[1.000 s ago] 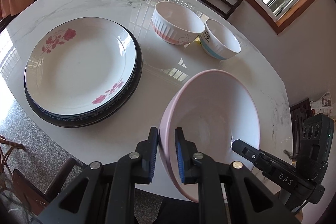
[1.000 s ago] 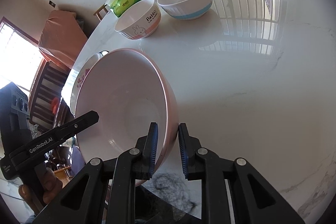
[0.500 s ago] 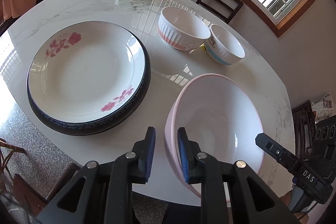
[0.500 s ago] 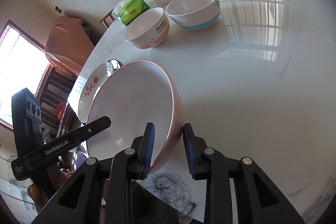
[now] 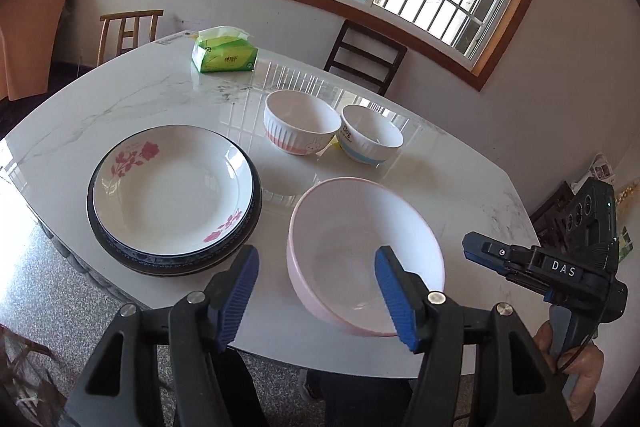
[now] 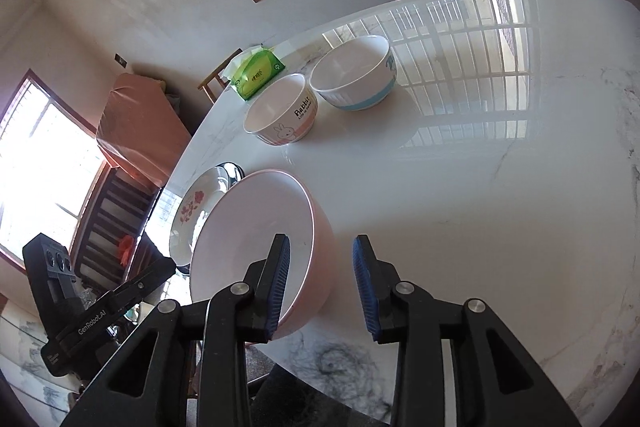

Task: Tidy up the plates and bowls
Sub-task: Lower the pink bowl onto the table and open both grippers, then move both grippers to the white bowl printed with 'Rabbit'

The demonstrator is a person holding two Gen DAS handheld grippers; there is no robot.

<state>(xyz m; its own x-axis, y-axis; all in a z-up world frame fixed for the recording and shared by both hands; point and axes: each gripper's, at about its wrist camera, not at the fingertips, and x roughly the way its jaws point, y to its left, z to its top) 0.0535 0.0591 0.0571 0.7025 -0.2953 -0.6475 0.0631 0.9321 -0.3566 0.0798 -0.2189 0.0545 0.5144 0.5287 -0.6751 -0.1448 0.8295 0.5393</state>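
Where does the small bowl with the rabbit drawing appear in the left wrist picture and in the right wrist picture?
Left wrist view: the rabbit bowl stands above centre, left of the blue-band bowl.
Right wrist view: the rabbit bowl stands upper centre-left, again left of the blue-band bowl.
Shared landmark: the green tissue pack, beyond the bowls in both views.

Table (image 5: 120, 99) looks like polished marble, super glossy, mirrors the window bars. Pink bowl (image 5: 366, 255) is smooth with a satin sheen, plastic or ceramic, can't tell. Rose plate (image 5: 172, 187) and the two small bowls (image 5: 300, 127) are shiny glazed. Tissue pack (image 5: 224, 57) is crinkly plastic wrap. Gripper pads (image 5: 236, 297) are ribbed blue rubber on matt black plastic.
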